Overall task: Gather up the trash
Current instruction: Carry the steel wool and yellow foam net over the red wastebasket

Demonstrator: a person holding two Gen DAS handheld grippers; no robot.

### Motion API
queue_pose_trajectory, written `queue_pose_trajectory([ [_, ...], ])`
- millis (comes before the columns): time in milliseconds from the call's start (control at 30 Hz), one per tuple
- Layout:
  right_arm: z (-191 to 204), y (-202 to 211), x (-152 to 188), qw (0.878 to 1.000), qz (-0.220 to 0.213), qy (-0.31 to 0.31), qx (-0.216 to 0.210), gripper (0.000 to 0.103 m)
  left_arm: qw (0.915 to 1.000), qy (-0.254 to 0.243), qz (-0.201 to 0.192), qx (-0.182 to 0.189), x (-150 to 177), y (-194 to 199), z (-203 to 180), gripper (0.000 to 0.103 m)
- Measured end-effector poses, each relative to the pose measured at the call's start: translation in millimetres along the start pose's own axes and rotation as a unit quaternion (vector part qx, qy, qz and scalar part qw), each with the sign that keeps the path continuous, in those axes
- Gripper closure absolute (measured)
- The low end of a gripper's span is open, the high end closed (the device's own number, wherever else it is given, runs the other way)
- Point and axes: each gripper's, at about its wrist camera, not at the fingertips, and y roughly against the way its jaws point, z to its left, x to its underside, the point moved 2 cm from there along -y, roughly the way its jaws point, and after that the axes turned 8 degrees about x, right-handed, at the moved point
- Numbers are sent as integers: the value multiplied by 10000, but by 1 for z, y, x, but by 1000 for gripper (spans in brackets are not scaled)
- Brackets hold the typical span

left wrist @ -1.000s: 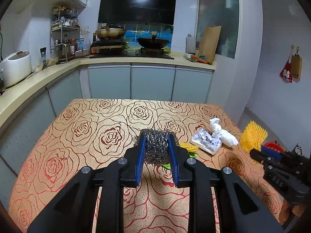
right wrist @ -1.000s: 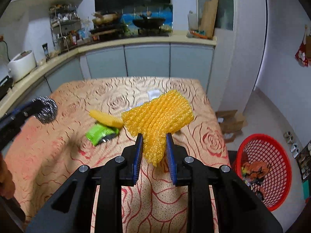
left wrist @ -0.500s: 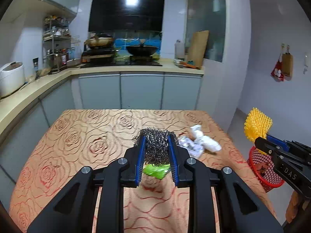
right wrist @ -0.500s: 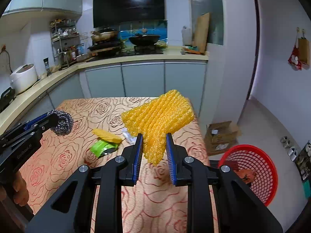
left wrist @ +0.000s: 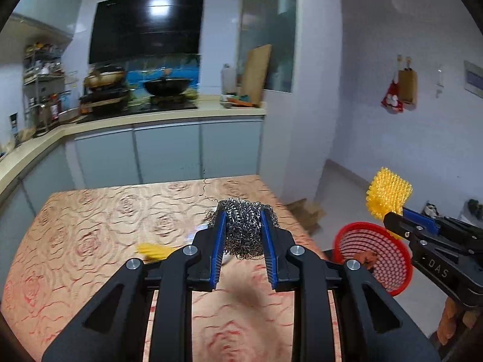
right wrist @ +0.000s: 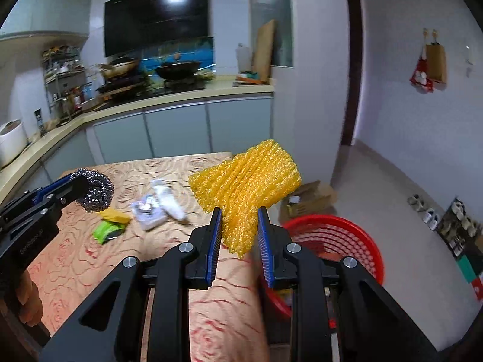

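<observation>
Through my left wrist camera, my left gripper point(left wrist: 243, 232) pinches a steel wool ball point(left wrist: 244, 229) above the table point(left wrist: 90, 241). To the right, my right gripper point(left wrist: 389, 215) carries yellow foam netting point(left wrist: 388, 191) over the red basket point(left wrist: 374, 256) on the floor; something orange already lies inside.

Through my right wrist camera, my right gripper point(right wrist: 240, 226) clamps the netting point(right wrist: 244, 181), with the basket point(right wrist: 347, 238) just right of the table edge. Only this view shows what is left, I judge: a green wrapper point(right wrist: 107, 230), a yellow scrap point(right wrist: 116, 215) and white packets point(right wrist: 157, 206) on the table point(right wrist: 75, 259).
</observation>
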Motion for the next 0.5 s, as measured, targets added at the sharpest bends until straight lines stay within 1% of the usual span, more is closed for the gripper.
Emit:
queue_pose_trajectory([
  [233,-46,-1,10,9988,75,-243,410,79,9985,-238,119,485,0,-29,-48,81],
  [433,-84,-7,20,9961,186,-450,734,79,9949,-394,288,888,6,-54,-85,81],
  [500,-91,-11,24,9953,233,-495,802,79,9933,-431,353,1015,9,-63,-95,81],
])
